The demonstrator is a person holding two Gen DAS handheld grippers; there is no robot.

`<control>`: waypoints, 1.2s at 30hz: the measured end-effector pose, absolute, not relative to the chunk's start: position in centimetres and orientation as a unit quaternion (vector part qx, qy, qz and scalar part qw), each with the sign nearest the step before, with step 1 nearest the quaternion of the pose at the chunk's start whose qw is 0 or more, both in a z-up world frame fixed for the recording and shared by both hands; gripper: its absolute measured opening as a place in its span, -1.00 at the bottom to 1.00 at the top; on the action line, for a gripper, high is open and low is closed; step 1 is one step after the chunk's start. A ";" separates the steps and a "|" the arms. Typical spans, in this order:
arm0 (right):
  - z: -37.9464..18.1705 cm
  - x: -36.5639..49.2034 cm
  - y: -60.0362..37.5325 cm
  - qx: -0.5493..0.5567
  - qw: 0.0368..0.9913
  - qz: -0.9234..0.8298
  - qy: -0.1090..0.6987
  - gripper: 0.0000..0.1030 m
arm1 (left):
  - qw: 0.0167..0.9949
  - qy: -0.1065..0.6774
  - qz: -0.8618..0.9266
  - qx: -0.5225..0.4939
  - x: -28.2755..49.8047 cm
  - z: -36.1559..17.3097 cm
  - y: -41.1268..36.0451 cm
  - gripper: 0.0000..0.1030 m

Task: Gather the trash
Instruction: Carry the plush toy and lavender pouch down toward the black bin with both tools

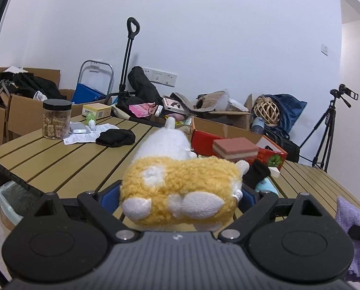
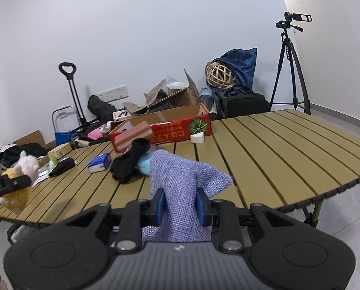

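A yellow and white plush toy (image 1: 180,188) fills the wide jaws of my left gripper (image 1: 180,194), whose blue pads press on its flanks above the slatted table's (image 1: 59,159) near edge. In the right wrist view the same plush toy (image 2: 25,166) hangs at the far left, in the left gripper (image 2: 10,183). My right gripper (image 2: 181,207) is shut on a purple woven cloth (image 2: 180,181), which stands bunched up between the pads. That purple cloth (image 1: 351,217) also shows at the right edge of the left wrist view.
On the table lie black socks (image 2: 129,164), a tissue pack (image 2: 99,165), a red carton (image 2: 180,130) with a pink block (image 2: 131,136), and a jar (image 1: 56,118) on papers. A lined bin (image 1: 10,198) sits below the left edge. Boxes and a tripod (image 2: 291,67) stand behind.
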State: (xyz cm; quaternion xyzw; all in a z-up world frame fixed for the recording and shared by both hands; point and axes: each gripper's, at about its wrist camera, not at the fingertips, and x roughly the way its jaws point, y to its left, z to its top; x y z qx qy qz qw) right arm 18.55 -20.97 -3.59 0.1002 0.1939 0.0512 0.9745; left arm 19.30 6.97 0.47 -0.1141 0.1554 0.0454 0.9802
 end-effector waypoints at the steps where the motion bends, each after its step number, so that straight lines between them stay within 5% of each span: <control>1: -3.8 18.1 -20.9 0.101 0.974 0.055 0.195 -0.50 | 0.981 0.155 0.043 -0.111 18.8 0.5 6.8 0.81; 36: -14.9 11.4 -23.7 0.127 0.937 0.071 0.318 -0.50 | 0.948 0.317 -0.010 0.030 11.8 -8.3 1.2 0.81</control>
